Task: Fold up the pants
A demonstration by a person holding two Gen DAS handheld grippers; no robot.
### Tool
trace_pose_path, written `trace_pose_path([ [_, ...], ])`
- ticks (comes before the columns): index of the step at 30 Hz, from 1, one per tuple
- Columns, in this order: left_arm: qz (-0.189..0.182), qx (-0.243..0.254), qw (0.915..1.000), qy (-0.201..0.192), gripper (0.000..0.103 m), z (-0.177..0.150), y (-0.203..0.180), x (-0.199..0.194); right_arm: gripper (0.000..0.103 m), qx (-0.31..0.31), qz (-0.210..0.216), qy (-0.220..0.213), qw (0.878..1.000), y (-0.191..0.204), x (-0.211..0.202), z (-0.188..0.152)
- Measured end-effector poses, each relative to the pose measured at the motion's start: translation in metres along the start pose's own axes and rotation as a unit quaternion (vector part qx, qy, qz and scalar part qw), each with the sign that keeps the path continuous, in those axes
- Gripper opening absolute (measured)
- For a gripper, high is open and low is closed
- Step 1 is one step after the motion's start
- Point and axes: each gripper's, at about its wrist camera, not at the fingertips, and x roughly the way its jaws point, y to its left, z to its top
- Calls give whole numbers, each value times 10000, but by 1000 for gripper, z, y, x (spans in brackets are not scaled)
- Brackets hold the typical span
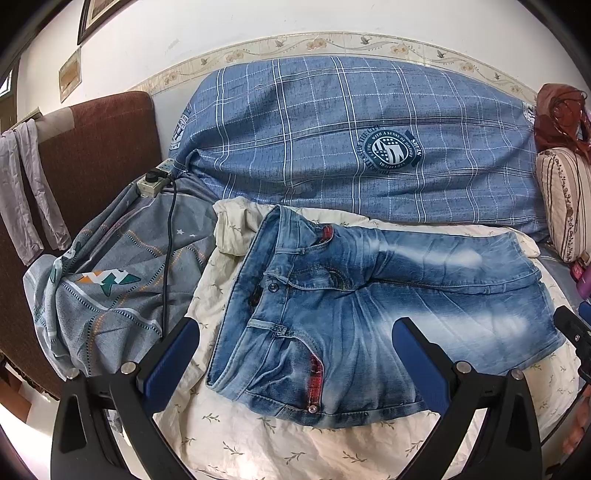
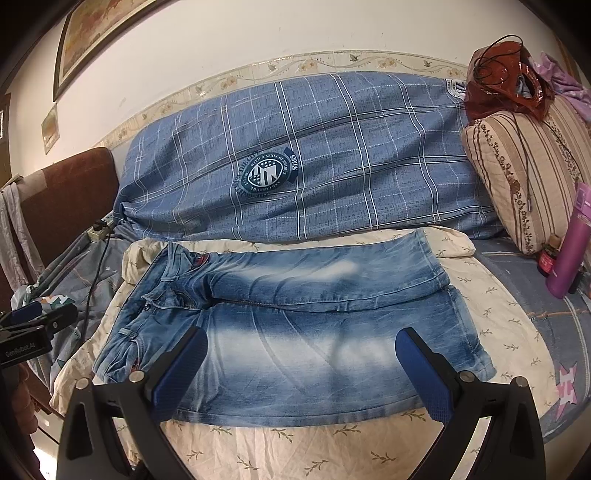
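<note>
Jeans (image 2: 295, 317) flat on cream floral sheet (image 2: 295, 439), bed against tiled wall (image 2: 258, 29). Left gripper (image 1: 295, 350), right gripper (image 2: 301, 354) fingers wide, seemingly above denim.

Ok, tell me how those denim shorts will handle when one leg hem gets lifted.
The denim shorts look soft and creased, so they would likely drape rather than hold shape. The thick waistband probably stays put, anchoring that end. The loose cream sheet underneath may drag along.

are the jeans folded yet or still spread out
Spread out. The jeans lie flat on the cream sheet, both legs side by side, waistband at the left and hems at the right, with no fold across them.
</note>
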Motion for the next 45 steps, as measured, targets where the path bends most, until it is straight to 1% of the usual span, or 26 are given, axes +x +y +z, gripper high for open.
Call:
trace_pose_path([
  [9,13,56,10000,67,103,2,1,11,103,5,-40,28,10000,-4,8,3],
  [12,-79,39,9997,236,103,8,7,23,103,-39,-111,1,9999,-14,11,12],
  [14,-74,-19,9993,379,103,15,15,37,103,52,-200,-17,9998,-31,16,22],
  [16,-67,-77,9987,508,103,23,23,52,103,116,-399,-35,9991,-55,23,34],
  [19,-15,-138,9973,715,103,39,36,82,103,306,-683,38,9972,-96,39,54],
  [20,9,-138,9969,770,103,43,39,90,103,426,-708,72,9966,-110,45,61],
  [24,123,-167,9930,1166,103,61,53,139,103,986,-610,315,9928,-164,77,83],
  [28,162,-319,9886,1463,103,82,70,187,102,1427,-426,564,9872,-192,117,100],
  [30,185,-428,9878,1488,103,95,78,204,102,1441,-416,653,9865,-197,140,109],
  [34,211,-660,9854,1555,102,118,92,236,100,1478,-433,770,9851,-200,177,114],
  [36,157,-783,9828,1663,99,128,96,253,99,1562,-374,819,9836,-201,192,115],
  [38,130,-969,9800,1734,90,136,99,271,99,1574,-350,855,9832,-200,205,115],
  [39,104,-1038,9787,1765,88,138,98,278,99,1567,-334,873,9832,-199,211,115],
  [41,-61,-1204,9747,1880,84,144,91,297,99,1536,-305,902,9835,-196,221,115],
  [42,-112,-1242,9734,1919,84,146,86,303,99,1514,-290,915,9838,-195,224,115],
  [43,-119,-1244,9731,1936,84,148,78,309,99,1478,-282,933,9842,-194,229,115],
  [45,-120,-1083,9756,1904,84,152,60,318,99,1412,-309,958,9848,-193,236,115],
])
